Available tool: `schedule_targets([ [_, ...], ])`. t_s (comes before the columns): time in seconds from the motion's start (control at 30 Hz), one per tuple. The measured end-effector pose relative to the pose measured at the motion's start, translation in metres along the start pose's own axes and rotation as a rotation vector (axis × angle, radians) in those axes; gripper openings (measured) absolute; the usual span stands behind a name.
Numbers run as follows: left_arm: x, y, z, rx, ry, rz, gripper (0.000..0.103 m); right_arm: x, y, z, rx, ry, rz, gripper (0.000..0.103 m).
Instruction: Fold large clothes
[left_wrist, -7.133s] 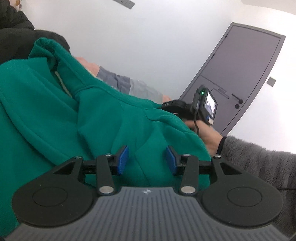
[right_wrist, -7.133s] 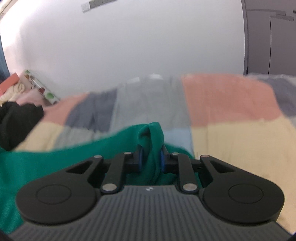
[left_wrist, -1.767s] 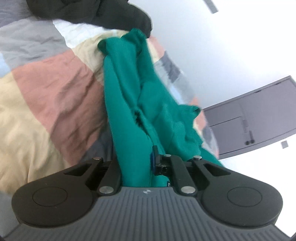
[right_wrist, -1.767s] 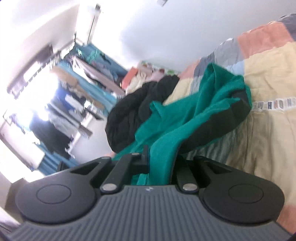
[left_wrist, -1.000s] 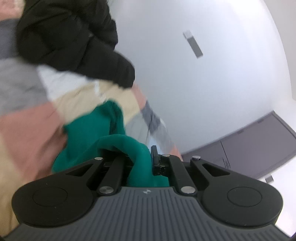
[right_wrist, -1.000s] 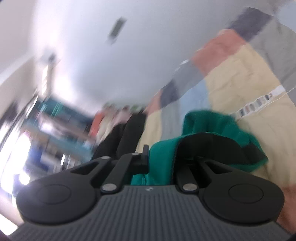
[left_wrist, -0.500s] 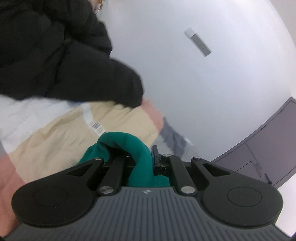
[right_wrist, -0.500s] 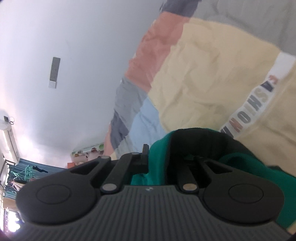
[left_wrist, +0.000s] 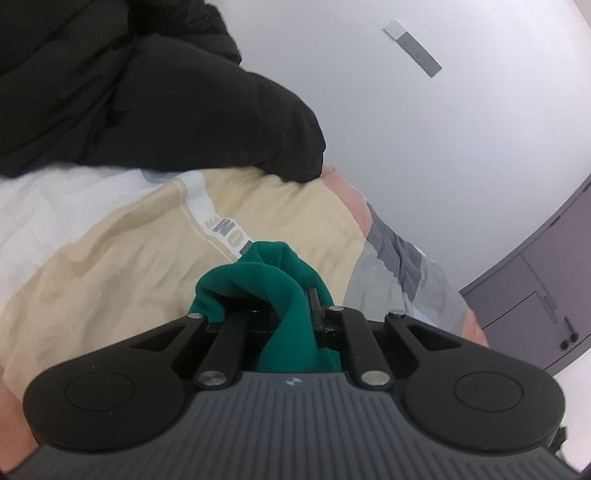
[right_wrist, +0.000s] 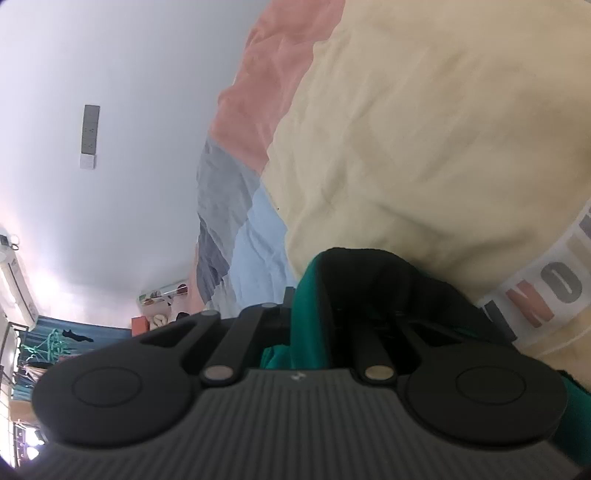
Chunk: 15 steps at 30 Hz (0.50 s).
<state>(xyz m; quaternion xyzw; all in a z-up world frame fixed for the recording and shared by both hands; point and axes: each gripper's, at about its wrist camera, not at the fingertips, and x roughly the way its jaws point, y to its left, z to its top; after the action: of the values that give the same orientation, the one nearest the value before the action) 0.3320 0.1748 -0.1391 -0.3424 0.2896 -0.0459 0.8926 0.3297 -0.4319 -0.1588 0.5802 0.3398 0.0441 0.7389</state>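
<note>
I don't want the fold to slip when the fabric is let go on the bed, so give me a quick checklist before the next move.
1. Left gripper on the green garment: ok, fabric between the jaws, which have just been opening slightly.
2. Right gripper grip: ok, shut on the garment's dark-banded edge.
3. Patchwork bedspread under the fabric: ok, bare nearby.
4. Black jacket clear of the landing spot: ok, lying further back.
5. Garment lying flat, edges aligned: cannot tell, mostly hidden.

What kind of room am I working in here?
Most likely a bedroom: a patchwork bedspread fills both views, a black jacket lies heaped on it, and clothes hang on a rack behind.
</note>
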Motion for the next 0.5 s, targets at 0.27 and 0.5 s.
schedule_targets([
  [0.27, -0.030, -0.022, -0.011, 0.070, -0.036, -0.009, 0.069, -0.015, 0.007, -0.005, -0.057, 0.020, 0.030, 0.012],
  [0.5, -0.083, -0.053, -0.028, 0.166, -0.088, 0.006, 0.075, -0.067, 0.043, -0.032, -0.226, -0.028, 0.072, 0.073],
])
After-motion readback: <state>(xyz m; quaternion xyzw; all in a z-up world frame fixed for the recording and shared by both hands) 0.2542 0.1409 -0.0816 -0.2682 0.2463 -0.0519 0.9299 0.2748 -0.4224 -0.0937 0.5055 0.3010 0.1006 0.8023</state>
